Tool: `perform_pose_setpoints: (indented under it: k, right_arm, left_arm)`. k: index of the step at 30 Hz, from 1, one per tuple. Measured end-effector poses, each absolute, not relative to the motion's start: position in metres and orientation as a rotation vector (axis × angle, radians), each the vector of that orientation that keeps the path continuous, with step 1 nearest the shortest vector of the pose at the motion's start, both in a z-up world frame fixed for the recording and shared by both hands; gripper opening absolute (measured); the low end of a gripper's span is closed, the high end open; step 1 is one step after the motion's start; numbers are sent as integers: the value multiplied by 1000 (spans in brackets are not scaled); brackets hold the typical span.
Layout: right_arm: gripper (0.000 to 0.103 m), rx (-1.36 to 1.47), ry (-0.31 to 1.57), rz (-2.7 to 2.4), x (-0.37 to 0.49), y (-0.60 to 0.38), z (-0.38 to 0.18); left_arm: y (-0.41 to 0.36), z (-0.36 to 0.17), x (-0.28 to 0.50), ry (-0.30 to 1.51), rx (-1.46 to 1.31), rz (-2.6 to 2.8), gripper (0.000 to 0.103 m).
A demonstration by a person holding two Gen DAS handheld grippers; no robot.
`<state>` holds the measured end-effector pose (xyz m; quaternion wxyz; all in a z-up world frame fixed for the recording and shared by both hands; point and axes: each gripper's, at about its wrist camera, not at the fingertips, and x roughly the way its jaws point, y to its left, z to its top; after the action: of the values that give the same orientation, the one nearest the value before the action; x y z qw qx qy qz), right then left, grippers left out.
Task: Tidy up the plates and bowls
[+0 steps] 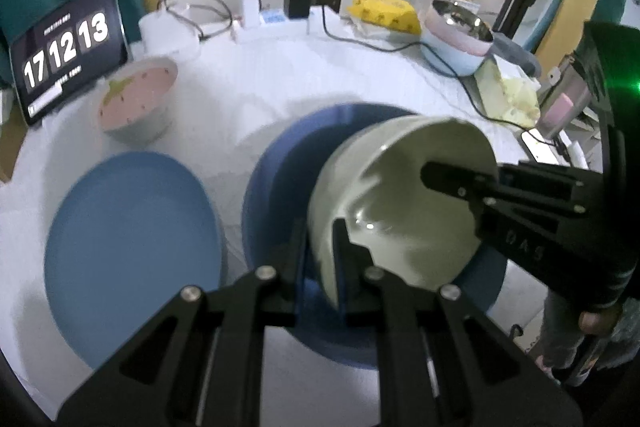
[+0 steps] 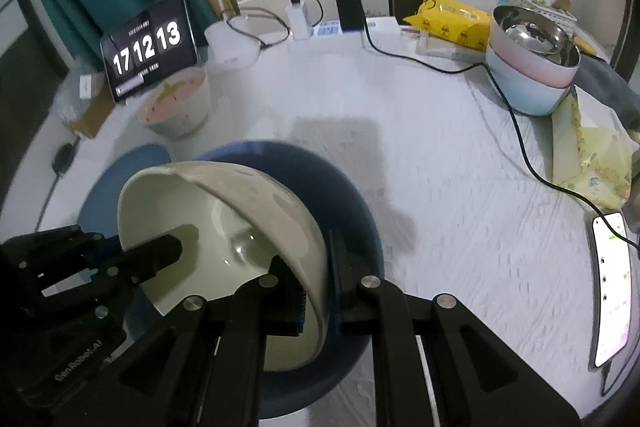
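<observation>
A white bowl point(image 1: 404, 203) is held tilted above a dark blue bowl point(image 1: 280, 187) on the white table. My left gripper point(image 1: 322, 247) is shut on the white bowl's rim at one side. My right gripper point(image 2: 312, 267) is shut on the rim at the other side, with the white bowl point(image 2: 224, 223) over the blue bowl point(image 2: 340, 195). A light blue plate point(image 1: 132, 247) lies left of them; it also shows in the right wrist view point(image 2: 120, 171). A pink strawberry-pattern bowl point(image 1: 138, 103) stands behind it, and shows in the right wrist view point(image 2: 176, 103).
A tablet clock point(image 1: 64, 47) stands at the back left. Stacked pastel bowls with a steel bowl point(image 2: 532, 67) sit back right, beside a yellow packet point(image 2: 452, 19). Chargers and a black cable point(image 2: 516, 131) cross the table. A phone point(image 2: 610, 287) lies at the right edge.
</observation>
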<state>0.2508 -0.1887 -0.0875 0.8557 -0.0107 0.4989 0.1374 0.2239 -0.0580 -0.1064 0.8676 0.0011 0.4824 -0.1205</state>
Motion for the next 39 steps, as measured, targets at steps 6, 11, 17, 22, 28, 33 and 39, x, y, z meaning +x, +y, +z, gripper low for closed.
perform_pose_setpoints:
  k: [6, 11, 17, 22, 28, 33, 39]
  right_arm:
    - [12, -71, 1063, 299, 252, -181, -91]
    - [15, -66, 1066, 307, 254, -183, -90]
    - [18, -66, 1030, 298, 254, -182, -77]
    - [18, -53, 962, 292, 257, -184, -58]
    - [18, -86, 969, 292, 272, -175, -62]
    - [16, -124, 1015, 302, 277, -173, -68]
    - [15, -65, 1110, 334, 280, -179, -81]
  left_arm:
    - [-56, -112, 222, 1004, -5, -229, 12]
    - [-53, -108, 219, 978, -8, -230, 15]
    - [-48, -92, 217, 924, -7, -255, 15]
    - [-41, -84, 225, 887, -20, -249, 15]
    - [-31, -85, 239, 866, -32, -232, 15]
    - [-29, -95, 246, 875, -36, -244, 15]
    - [-32, -97, 241, 857, -13, -261, 15]
